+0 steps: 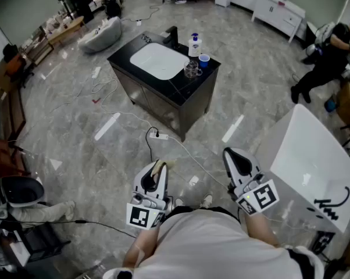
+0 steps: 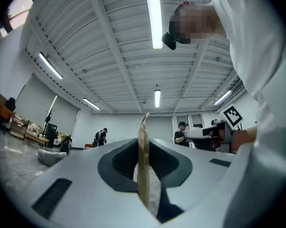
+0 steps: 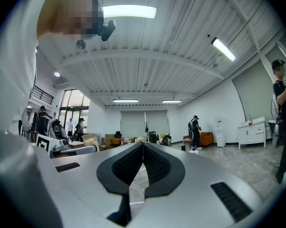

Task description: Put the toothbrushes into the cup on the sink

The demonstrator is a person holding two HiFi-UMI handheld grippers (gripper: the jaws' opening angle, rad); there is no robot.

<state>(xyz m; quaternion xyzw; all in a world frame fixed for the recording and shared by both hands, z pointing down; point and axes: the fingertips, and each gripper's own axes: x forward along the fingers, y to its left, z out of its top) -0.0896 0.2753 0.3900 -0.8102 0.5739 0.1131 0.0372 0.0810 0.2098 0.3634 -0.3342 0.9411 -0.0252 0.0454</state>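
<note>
In the head view I stand a few steps from a black sink cabinet (image 1: 186,97) with a white basin (image 1: 157,60). On its counter are a clear glass cup (image 1: 191,70), a small blue cup (image 1: 204,60) and a soap bottle (image 1: 193,44). My left gripper (image 1: 156,172) is held low near my body, shut on a tan toothbrush (image 1: 160,168). In the left gripper view the toothbrush (image 2: 143,170) stands on edge between the jaws of the left gripper (image 2: 143,144). My right gripper (image 1: 234,157) is shut with nothing in it, and in its own view the right gripper (image 3: 143,145) has its pads together.
A white table (image 1: 306,156) stands close on my right. A power strip with cables (image 1: 160,136) lies on the floor between me and the sink. A grey beanbag (image 1: 102,34), a white cabinet (image 1: 278,13) and a crouching person (image 1: 329,54) are farther off.
</note>
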